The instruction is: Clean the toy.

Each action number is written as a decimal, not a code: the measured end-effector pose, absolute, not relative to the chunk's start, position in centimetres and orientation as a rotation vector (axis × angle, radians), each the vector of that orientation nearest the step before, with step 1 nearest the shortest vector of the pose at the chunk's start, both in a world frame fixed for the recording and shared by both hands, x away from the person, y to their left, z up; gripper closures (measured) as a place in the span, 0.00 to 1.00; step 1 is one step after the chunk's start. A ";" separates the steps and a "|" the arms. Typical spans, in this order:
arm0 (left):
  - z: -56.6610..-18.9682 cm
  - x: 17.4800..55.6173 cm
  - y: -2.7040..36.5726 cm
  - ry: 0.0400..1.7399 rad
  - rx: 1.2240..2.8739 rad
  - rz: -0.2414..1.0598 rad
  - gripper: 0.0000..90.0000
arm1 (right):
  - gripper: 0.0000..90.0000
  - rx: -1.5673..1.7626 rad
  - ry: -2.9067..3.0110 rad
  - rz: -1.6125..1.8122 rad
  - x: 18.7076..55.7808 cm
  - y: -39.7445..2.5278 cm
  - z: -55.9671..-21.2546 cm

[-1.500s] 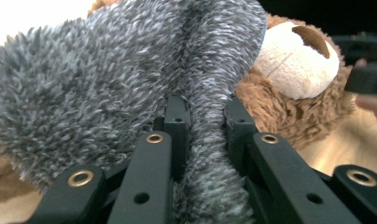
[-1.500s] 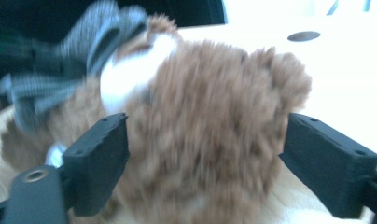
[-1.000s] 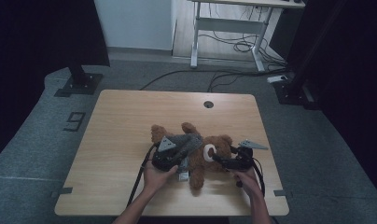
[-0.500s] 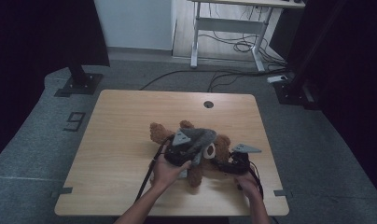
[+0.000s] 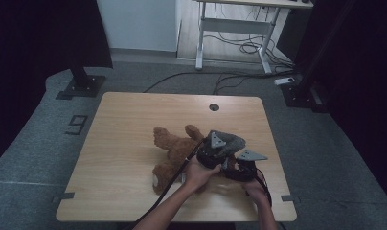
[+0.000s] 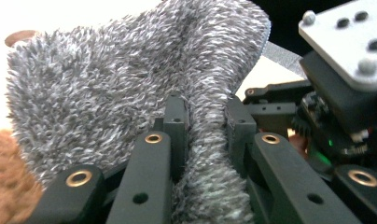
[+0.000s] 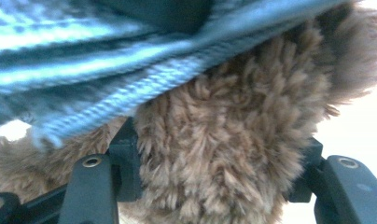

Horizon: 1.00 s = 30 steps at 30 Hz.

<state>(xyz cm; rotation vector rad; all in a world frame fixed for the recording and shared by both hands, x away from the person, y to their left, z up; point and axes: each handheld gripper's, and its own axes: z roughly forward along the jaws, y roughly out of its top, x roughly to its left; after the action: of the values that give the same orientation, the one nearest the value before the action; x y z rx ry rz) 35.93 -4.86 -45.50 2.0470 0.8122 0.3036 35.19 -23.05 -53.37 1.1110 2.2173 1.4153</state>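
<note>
On the tabletop, the left claw pinches a soft grey fleece hat while the right claw grips the limp teddy bear, probably its head.

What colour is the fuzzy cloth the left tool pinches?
Mottled grey and white fuzzy cloth, clearest in the left gripper view.

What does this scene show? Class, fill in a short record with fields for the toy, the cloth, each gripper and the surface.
toy: brown teddy bear, lying on the table
cloth: grey fuzzy cloth, held over the bear's head end
left gripper: fingers shut on a fold of the cloth
right gripper: fingers clamped on the bear's brown fur, under the cloth's edge
surface: wooden table with a round hole near its far edge
</note>
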 end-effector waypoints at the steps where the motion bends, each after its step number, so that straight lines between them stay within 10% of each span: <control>1: -45.5 35.9 -4.6 0.817 2.042 0.298 0.83 | 0.44 1.107 2.221 1.417 35.2 -23.1 -53.4; 30: -49.8 35.6 15.3 1.205 1.867 0.231 0.83 | 0.44 1.146 2.223 1.491 35.4 -23.8 -53.7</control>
<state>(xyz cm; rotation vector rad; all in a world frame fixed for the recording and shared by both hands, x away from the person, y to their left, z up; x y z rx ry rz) 35.57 15.27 -49.79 1.8672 1.2054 0.2306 35.36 -23.80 -53.69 1.1462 2.2226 1.4911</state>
